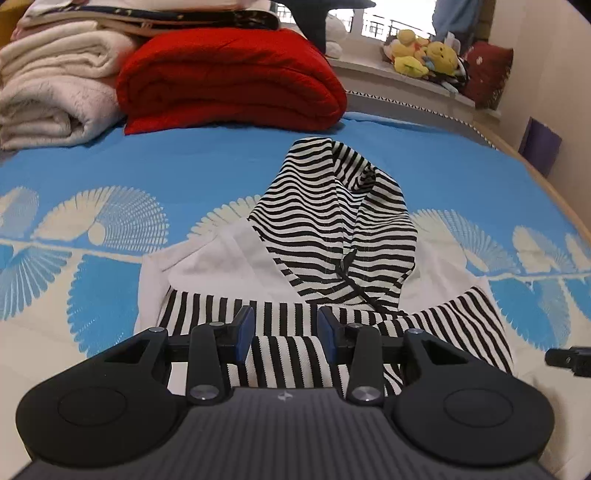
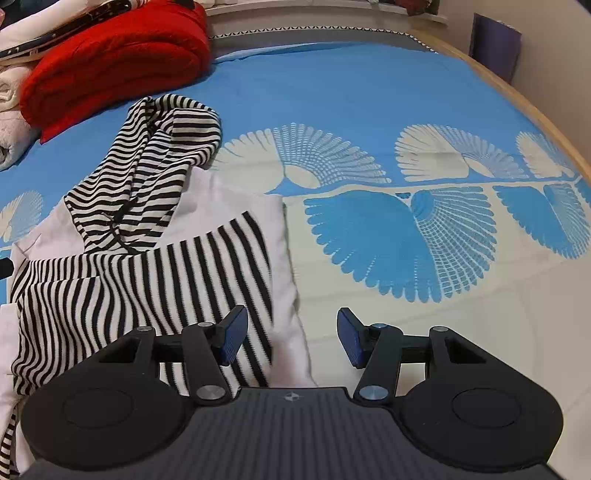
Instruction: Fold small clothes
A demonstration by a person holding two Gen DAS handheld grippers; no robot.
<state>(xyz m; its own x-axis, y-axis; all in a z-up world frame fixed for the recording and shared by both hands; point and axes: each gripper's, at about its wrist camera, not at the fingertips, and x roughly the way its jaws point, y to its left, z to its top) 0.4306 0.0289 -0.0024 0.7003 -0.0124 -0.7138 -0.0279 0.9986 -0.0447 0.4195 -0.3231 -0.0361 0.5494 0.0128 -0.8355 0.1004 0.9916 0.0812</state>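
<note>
Both views bright, evenly lit, colours saturated. Daylight enters from the window (image 1: 391, 22) at top of the left wrist view; panes blown out to white. Shadows soft and faint, only a thin dark line under the red blanket (image 1: 229, 81). Strong fisheye bowing: bed edge (image 2: 546, 122) curves, corners vignette to black. Slight motion blur on the striped garment (image 2: 255, 266) in the right wrist view; the rest sharp.

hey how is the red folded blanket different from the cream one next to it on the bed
The red blanket is a vivid, smooth-looking single bundle; the cream blanket is pale and fuzzier, in stacked rolls. The red blanket lies nearer the striped hoodie, while the cream blanket sits farther left, at the view's edge. Both are folded and rest on the blue bedsheet.
</note>
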